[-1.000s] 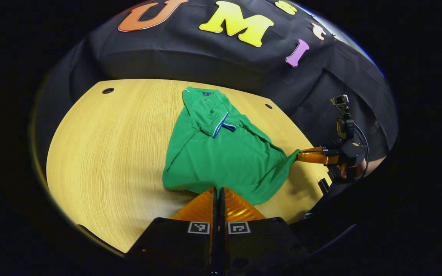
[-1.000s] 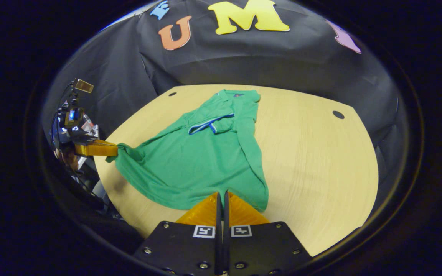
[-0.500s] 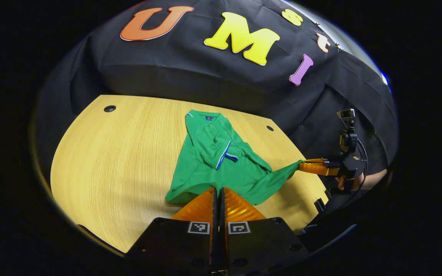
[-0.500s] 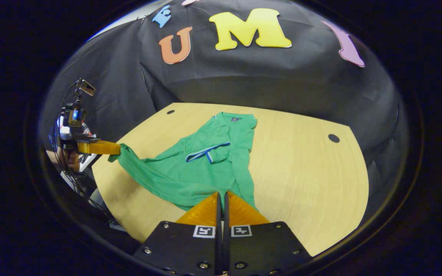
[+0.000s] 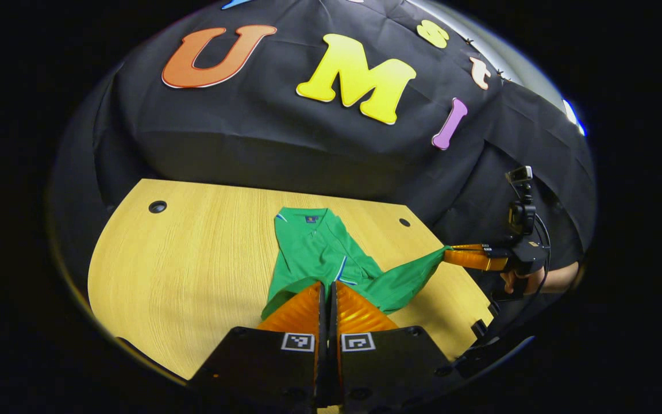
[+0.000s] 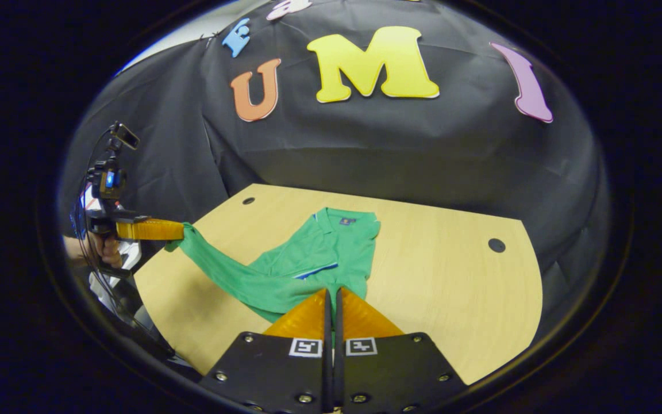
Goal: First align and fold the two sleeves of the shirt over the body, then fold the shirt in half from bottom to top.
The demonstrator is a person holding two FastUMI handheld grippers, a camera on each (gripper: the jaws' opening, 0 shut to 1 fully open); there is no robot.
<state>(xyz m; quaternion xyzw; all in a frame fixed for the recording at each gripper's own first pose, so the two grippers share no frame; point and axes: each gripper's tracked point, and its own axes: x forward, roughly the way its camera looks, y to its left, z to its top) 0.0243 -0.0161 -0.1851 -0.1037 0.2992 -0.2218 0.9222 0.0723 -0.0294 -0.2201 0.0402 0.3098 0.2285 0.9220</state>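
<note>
A green polo shirt [image 5: 314,247] lies on the wooden table [image 5: 193,259], collar at the far end, with a blue-trimmed sleeve cuff [image 5: 340,270] folded over the body. My left gripper [image 5: 327,284] is shut on one corner of the bottom hem, held up off the table. My right gripper [image 6: 331,291] is shut on the other hem corner. Each view also has the other gripper off to the side, the right gripper [image 5: 449,254] and the left gripper [image 6: 180,230], with the hem stretched between them. The raised lower half hides part of the shirt [image 6: 331,247] body.
The table [image 6: 451,287] has round cable holes near its far corners [image 5: 157,206] [image 6: 496,245]. Black cloth walls stand close behind it. A hand [image 5: 523,282] holds the right gripper just past the table's edge.
Both grippers have risen and moved toward the collar, carrying the bottom hem. The shirt's lower half has come up off the table and now covers more of the body.
</note>
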